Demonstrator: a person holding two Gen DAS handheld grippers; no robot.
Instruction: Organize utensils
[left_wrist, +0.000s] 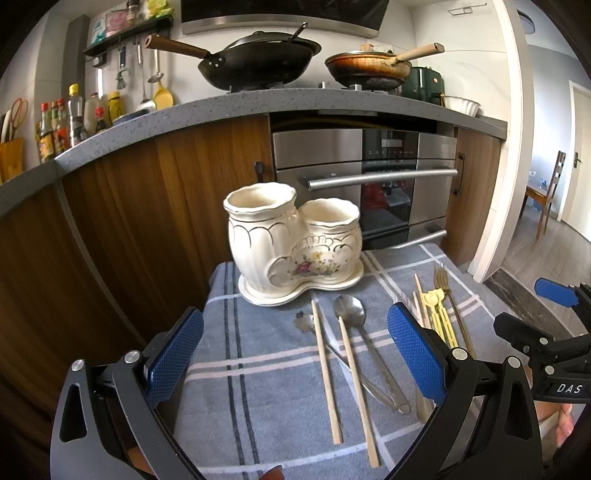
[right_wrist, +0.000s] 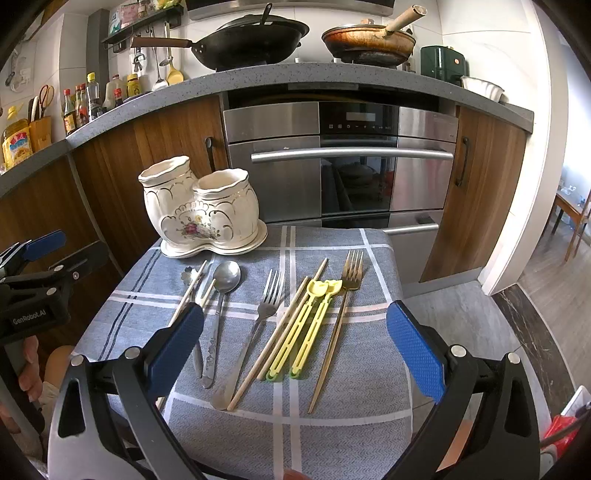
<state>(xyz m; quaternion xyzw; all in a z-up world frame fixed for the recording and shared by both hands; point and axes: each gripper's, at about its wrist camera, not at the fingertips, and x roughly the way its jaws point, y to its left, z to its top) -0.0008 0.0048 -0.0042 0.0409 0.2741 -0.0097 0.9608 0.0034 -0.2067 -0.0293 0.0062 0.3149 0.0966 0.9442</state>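
A cream ceramic double-pot utensil holder (left_wrist: 291, 240) (right_wrist: 201, 208) stands empty at the far left of a blue plaid cloth (left_wrist: 266, 369) (right_wrist: 351, 424). On the cloth lie a steel spoon (right_wrist: 225, 280) (left_wrist: 351, 314), a small flower-ended spoon (right_wrist: 189, 275), wooden chopsticks (left_wrist: 325, 369) (right_wrist: 280, 325), a steel fork (right_wrist: 267, 299), yellow plastic chopsticks (right_wrist: 306, 328) (left_wrist: 439, 314) and a gold fork (right_wrist: 351, 269) (left_wrist: 443, 280). My left gripper (left_wrist: 295, 354) is open above the spoon and chopsticks. My right gripper (right_wrist: 295, 350) is open above the forks and yellow chopsticks. Both hold nothing.
Behind the small table are wooden cabinets (right_wrist: 147, 140), a steel oven (right_wrist: 351, 162) and a grey counter (right_wrist: 295, 77) with two pans. Sauce bottles (right_wrist: 77, 107) stand at the left. A doorway and floor open to the right (right_wrist: 535, 277).
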